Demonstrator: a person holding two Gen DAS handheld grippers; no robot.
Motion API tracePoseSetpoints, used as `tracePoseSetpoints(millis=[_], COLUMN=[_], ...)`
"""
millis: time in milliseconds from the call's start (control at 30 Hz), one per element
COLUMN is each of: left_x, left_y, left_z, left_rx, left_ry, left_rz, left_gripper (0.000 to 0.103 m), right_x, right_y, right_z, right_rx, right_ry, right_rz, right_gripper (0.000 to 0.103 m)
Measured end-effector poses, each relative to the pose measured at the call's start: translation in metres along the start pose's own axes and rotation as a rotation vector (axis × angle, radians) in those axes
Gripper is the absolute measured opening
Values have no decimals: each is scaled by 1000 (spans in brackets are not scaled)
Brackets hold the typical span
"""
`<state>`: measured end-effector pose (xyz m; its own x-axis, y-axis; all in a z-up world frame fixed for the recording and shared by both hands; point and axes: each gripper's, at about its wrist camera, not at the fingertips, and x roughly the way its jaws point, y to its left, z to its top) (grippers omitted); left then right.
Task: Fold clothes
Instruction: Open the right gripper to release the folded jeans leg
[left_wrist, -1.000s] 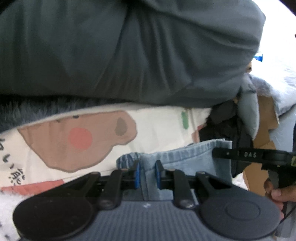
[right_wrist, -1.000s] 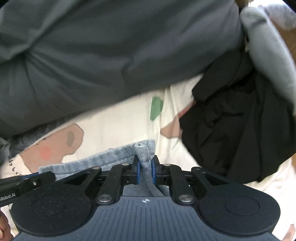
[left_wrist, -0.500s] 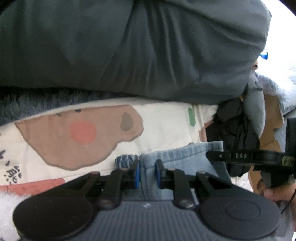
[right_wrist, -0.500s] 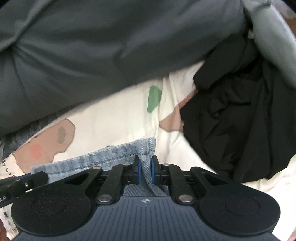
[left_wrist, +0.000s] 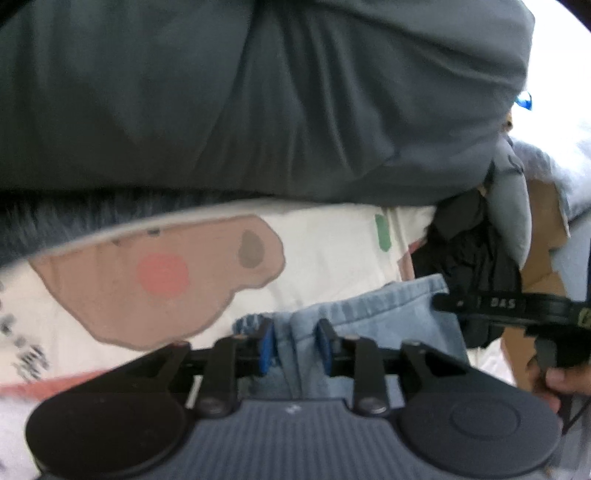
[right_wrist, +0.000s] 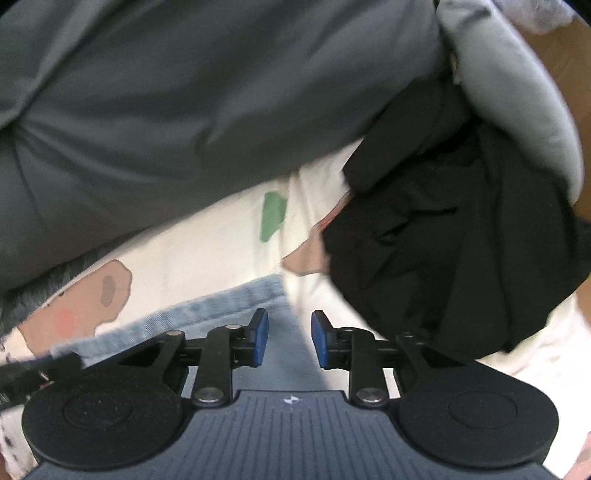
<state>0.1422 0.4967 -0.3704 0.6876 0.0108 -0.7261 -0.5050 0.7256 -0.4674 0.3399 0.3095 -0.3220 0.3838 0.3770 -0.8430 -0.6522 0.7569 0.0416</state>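
A light-blue denim garment (left_wrist: 388, 310) lies on a cream cartoon-print sheet (left_wrist: 332, 251). My left gripper (left_wrist: 295, 345) has its jaws opening. A raised fold of the denim still stands between its blue pads (left_wrist: 266, 349), slack rather than pinched. In the right wrist view the denim (right_wrist: 207, 314) lies flat under my right gripper (right_wrist: 289, 338). Those jaws are opening too, with a clear gap and nothing pinched between them. The right gripper's body (left_wrist: 517, 306) and the hand holding it (left_wrist: 561, 380) show at the right edge of the left wrist view.
A bulky dark grey duvet (right_wrist: 184, 110) fills the far side above the sheet. A crumpled black garment (right_wrist: 443, 240) lies just right of the denim, with a pale grey cloth (right_wrist: 517, 92) over it. Brown cardboard (left_wrist: 543, 221) shows at the far right.
Both grippers' jaws have spread apart. The denim fold that the right gripper pinched has dropped flat. The fold in the left gripper has loosened. The right gripper shifted slightly.
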Motion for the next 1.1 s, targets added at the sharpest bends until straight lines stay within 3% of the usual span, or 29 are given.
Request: tracePoseSetpoints(millis=[167, 300, 433, 567, 600, 633, 933, 967, 1100], left_x=[-33, -42, -27, -7, -2, 2, 16, 12, -3], left_y=[-9, -25, -36, -34, -32, -30, -26, -28, -37], left_z=[-3, -4, -5, -5, -6, -8, -18, -17, -11], left_rx=[18, 63, 97, 113, 116, 123, 155, 158, 179], left_ry=[-84, -89, -47, -10, -5, 0, 5, -1, -21], left_rz=[76, 15, -18, 0, 4, 9, 37, 37, 38], left_gripper=[33, 25, 20, 17, 13, 2, 3, 3, 3], right_x=[-31, -43, -32, -9, -2, 5, 16, 12, 3], right_y=[-6, 2, 19, 38, 43, 47, 43, 46, 60], right_z=[-13, -23, -33, -42, -43, -44, -42, -40, -32], right_rx=[-8, -35, -62, -90, -98, -95, -35, -43, -69], right_ry=[-78, -121, -85, -48, -32, -18, -2, -16, -59], right_rz=[19, 66, 133, 119, 95, 78, 96, 104, 131], right_gripper=[28, 16, 16, 16, 17, 17, 17, 7, 7])
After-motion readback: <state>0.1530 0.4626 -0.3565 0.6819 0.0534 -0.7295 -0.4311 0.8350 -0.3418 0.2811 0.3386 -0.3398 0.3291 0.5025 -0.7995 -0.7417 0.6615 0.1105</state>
